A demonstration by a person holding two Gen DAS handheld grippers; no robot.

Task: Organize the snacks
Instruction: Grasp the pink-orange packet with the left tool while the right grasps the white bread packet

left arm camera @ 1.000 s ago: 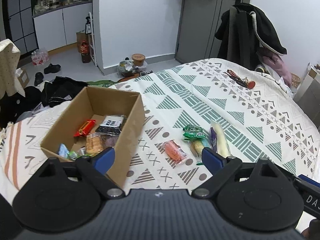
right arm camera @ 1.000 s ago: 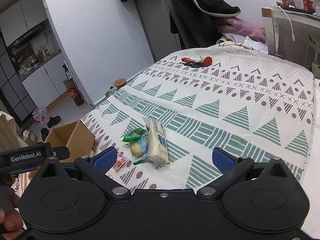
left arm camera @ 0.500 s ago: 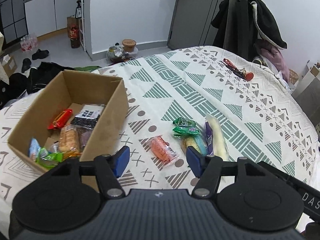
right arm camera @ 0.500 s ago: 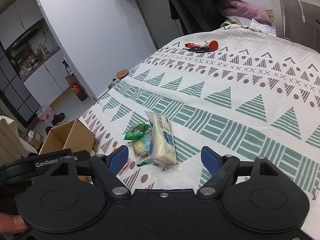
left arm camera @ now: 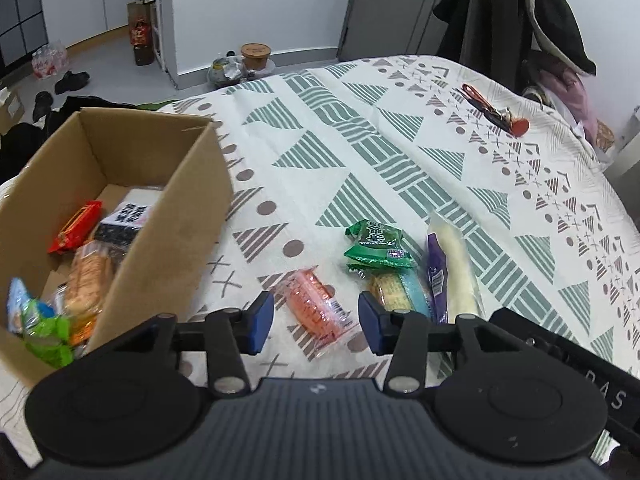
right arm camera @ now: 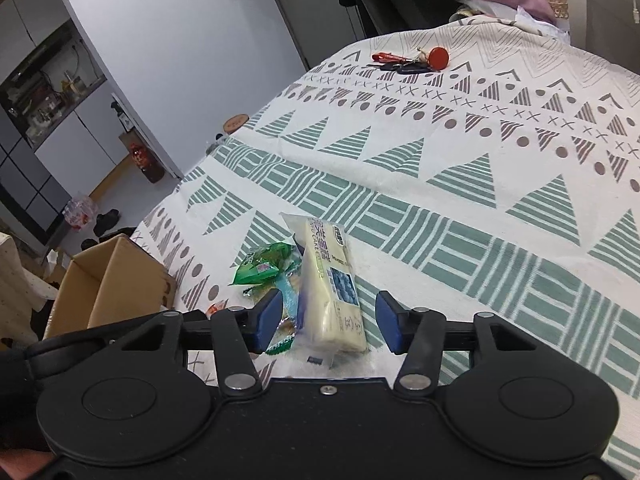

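patterned bed (left arm camera: pixel 400 152), cardboard box (left arm camera: pixel 168 216) of snacks at left; left tongs (left arm camera: pixel 316 316) part-open, empty, astride pink packet (left arm camera: pixel 316 306); right tongs (right arm camera: pixel 328 322) part-open, empty, astride cream cake pack (right arm camera: pixel 332 280); risk: crowded green wrapper (left arm camera: pixel 376 246) snagged, slick film slipping.

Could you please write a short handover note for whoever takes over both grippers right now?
Left gripper: open, empty, straddling the pink packet.
Right gripper: open, empty, around the near end of the pale cake packet.
Done: several snacks already in the cardboard box.
Left on the bedspread: pink packet, green packet, yellow-blue packet, cake packet.
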